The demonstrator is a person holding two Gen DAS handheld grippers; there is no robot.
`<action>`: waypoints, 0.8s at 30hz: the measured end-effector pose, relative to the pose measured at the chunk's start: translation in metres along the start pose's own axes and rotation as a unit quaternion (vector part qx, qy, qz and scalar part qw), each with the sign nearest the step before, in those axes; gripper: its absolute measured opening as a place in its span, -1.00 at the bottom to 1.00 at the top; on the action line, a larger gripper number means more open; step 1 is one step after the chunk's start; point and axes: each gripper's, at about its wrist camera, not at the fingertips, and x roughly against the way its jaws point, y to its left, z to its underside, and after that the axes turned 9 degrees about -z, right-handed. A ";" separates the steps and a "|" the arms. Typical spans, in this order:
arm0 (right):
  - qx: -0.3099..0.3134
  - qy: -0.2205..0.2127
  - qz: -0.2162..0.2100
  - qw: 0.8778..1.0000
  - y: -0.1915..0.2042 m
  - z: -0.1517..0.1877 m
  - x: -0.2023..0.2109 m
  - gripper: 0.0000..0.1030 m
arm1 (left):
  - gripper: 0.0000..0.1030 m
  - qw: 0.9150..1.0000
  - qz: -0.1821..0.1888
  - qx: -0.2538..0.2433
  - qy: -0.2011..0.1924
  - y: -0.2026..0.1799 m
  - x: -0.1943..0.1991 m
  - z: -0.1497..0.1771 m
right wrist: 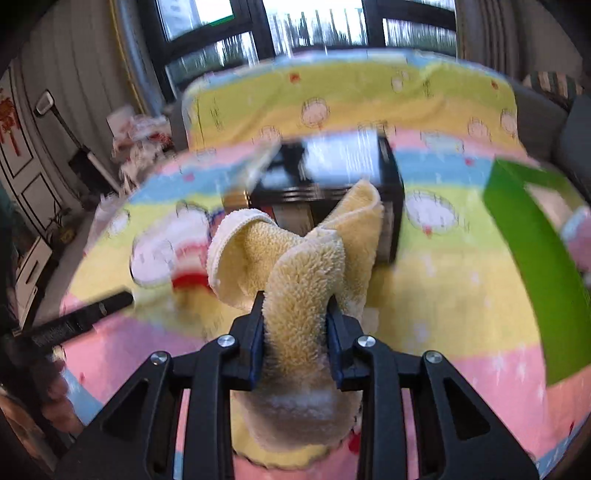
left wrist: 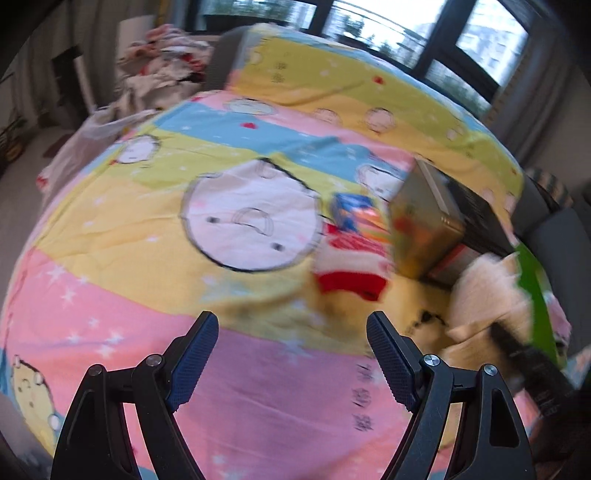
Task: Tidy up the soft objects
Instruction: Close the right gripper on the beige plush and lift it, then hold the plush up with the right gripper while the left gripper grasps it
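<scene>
Ahead of my left gripper the bedspread lies bare toward its left edge, so I can pass there. Toward its right edge a dark box, a red-and-white soft thing and a green box block me.

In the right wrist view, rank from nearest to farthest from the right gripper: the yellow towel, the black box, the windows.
1. Yellow towel: clamped between the right gripper's fingers.
2. Black box: on the bedspread just beyond the towel, centre.
3. Windows: across the room, top of view.
</scene>
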 end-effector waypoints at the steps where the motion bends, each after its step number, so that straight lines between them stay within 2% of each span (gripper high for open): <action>1: -0.005 0.012 -0.004 1.000 -0.004 0.006 -0.001 -0.38 | 0.61 1.000 0.008 -0.007 0.001 -0.005 0.001 0.002; 3: -0.019 0.039 -0.022 0.999 -0.010 0.017 -0.003 -0.33 | 0.61 0.999 0.027 -0.027 0.004 -0.018 0.002 0.007; 5: -0.031 0.066 -0.037 0.997 -0.015 0.021 -0.005 -0.20 | 0.61 0.998 0.041 -0.042 0.008 -0.029 0.004 0.012; 6: -0.037 0.069 -0.046 0.996 -0.017 0.022 -0.002 -0.17 | 0.61 0.997 0.053 -0.049 0.012 -0.034 0.005 0.014; 7: -0.044 0.068 -0.054 0.995 -0.017 0.024 0.002 0.04 | 0.61 0.996 0.062 -0.054 0.015 -0.038 0.005 0.016; 8: -0.055 0.070 -0.062 0.994 -0.020 0.023 0.007 0.32 | 0.61 0.995 0.079 -0.063 0.019 -0.044 0.007 0.018; 10: -0.073 0.064 -0.070 0.993 -0.024 0.025 0.020 0.61 | 0.61 0.991 0.104 -0.078 0.019 -0.053 0.009 0.020; 14: -0.096 0.035 -0.080 0.992 -0.033 0.023 0.046 0.67 | 0.61 0.983 0.142 -0.113 0.030 -0.073 0.011 0.029; 17: -0.114 0.031 -0.088 0.989 -0.042 0.023 0.054 0.67 | 0.61 0.975 0.172 -0.133 0.049 -0.086 0.011 0.038; 21: -0.127 0.049 -0.110 0.985 -0.048 0.027 0.043 0.67 | 0.61 0.967 0.185 -0.158 0.071 -0.109 0.003 0.050; 24: -0.135 0.066 -0.141 0.978 -0.051 0.027 0.022 0.66 | 0.61 0.963 0.192 -0.168 0.088 -0.124 -0.007 0.058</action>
